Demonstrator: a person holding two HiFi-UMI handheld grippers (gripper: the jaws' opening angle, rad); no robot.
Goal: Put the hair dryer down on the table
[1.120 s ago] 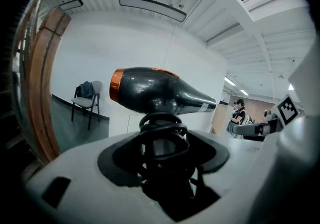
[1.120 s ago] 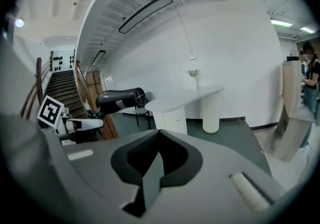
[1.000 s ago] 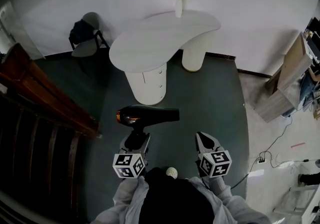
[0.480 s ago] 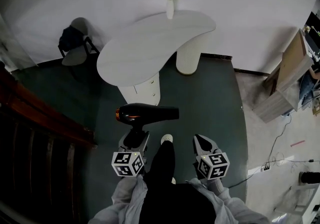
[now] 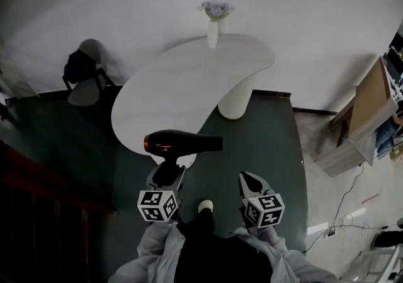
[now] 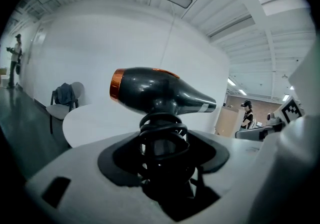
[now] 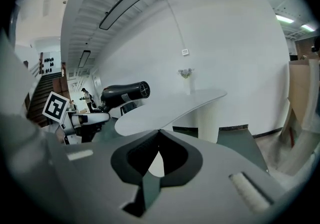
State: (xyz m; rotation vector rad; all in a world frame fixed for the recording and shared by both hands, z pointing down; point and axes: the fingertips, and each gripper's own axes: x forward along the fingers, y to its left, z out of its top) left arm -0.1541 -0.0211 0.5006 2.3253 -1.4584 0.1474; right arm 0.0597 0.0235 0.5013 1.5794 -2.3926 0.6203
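Note:
A black hair dryer (image 5: 182,143) with a copper rear ring stands upright in my left gripper (image 5: 165,178), which is shut on its handle; its cord is coiled round the handle (image 6: 161,133). The barrel points right, level, just over the near edge of the white curved table (image 5: 189,77). The right gripper view shows the dryer (image 7: 122,93) at the left, held above the floor before the table (image 7: 170,108). My right gripper (image 5: 253,184) hangs shut and empty to the right of the dryer, its tips meeting (image 7: 159,131).
A white vase of flowers (image 5: 213,23) stands at the table's far edge by the wall. A chair with a dark bag (image 5: 82,77) sits at the left. A wooden cabinet (image 5: 362,118) and cables lie at the right. Dark green floor lies underfoot.
The person has walked forward: the table has come nearer and now lies right beyond the dryer. Both grippers kept their pose, the dryer still held.

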